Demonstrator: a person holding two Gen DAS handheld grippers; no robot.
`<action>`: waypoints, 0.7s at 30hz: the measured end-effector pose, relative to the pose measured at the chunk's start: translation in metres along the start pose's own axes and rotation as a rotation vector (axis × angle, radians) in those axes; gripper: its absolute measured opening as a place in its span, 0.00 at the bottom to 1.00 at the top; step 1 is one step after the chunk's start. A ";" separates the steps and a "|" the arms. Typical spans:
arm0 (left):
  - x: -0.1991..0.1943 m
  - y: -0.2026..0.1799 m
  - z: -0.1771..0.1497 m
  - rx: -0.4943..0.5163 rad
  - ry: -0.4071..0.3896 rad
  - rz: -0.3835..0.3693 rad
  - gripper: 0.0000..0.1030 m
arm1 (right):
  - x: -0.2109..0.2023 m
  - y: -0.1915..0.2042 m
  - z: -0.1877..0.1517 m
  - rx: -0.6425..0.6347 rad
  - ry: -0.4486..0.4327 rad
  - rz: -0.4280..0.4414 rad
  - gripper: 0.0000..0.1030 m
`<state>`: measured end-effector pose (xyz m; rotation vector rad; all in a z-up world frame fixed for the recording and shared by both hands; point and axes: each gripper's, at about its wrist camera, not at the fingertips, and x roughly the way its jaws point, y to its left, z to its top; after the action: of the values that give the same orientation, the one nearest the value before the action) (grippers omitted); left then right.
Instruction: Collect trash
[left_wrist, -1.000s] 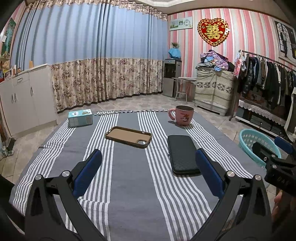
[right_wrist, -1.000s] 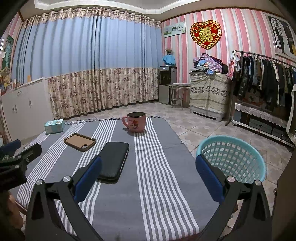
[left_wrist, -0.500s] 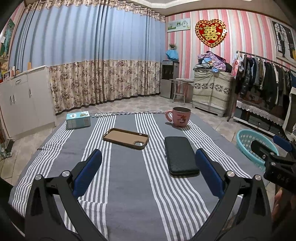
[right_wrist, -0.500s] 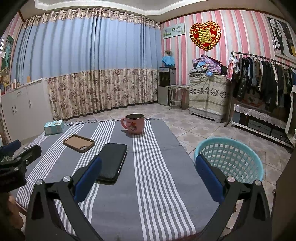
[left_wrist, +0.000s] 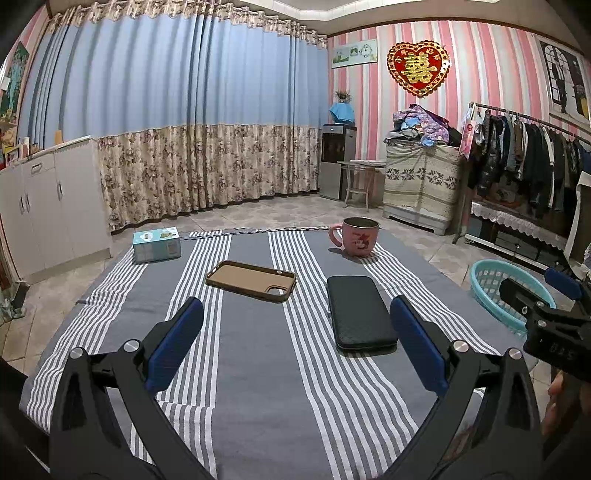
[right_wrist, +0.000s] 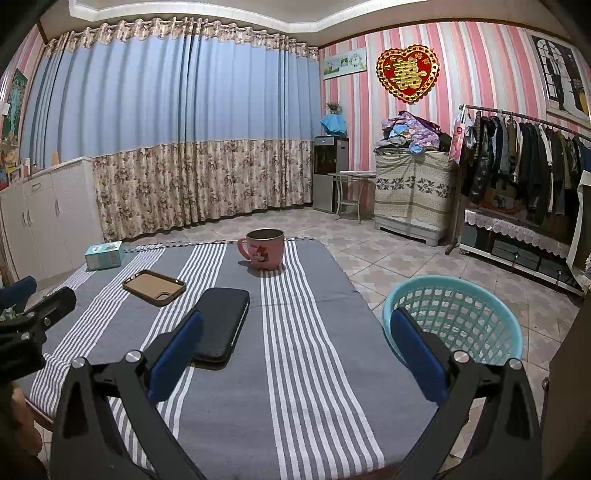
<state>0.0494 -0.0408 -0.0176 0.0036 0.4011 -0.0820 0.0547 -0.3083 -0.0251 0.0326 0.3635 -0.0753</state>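
As neither gripper holds anything, the task appears to stand at or near its start: the left gripper and the right gripper both hover above the near edge of the striped tablecloth with their blue-padded fingers spread wide apart and nothing between them. Nearest the fingers lies a black phone case or wallet, flat on the cloth, just inside the left gripper's right finger in the left wrist view and just beyond the right gripper's left finger in the right wrist view; it touches neither. Slightly farther and to its left lies a brown phone case, open side up. Beyond these, near the far edge of the cloth, stand a pink mug on the right and a small teal carton at the far left corner. Off the table's right side, on the tiled floor, sits a turquoise plastic basket, the likely receptacle; what shows of its inside looks empty, though its bottom is only partly visible. No crumpled paper or obvious refuse can be made out, so which item counts as trash cannot be told; the carton is a plausible candidate, and it lies well apart from both grippers.
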 end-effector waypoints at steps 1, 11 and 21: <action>0.000 0.000 0.000 -0.002 0.000 -0.001 0.95 | 0.000 -0.001 0.000 0.000 -0.001 -0.001 0.96; -0.002 -0.002 0.002 0.002 -0.005 -0.004 0.95 | 0.000 -0.001 0.001 0.000 -0.003 -0.002 0.96; -0.004 -0.004 0.003 0.004 -0.006 -0.004 0.95 | -0.002 -0.003 0.002 -0.001 -0.005 -0.006 0.96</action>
<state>0.0467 -0.0445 -0.0137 0.0064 0.3954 -0.0867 0.0538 -0.3115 -0.0227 0.0300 0.3591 -0.0812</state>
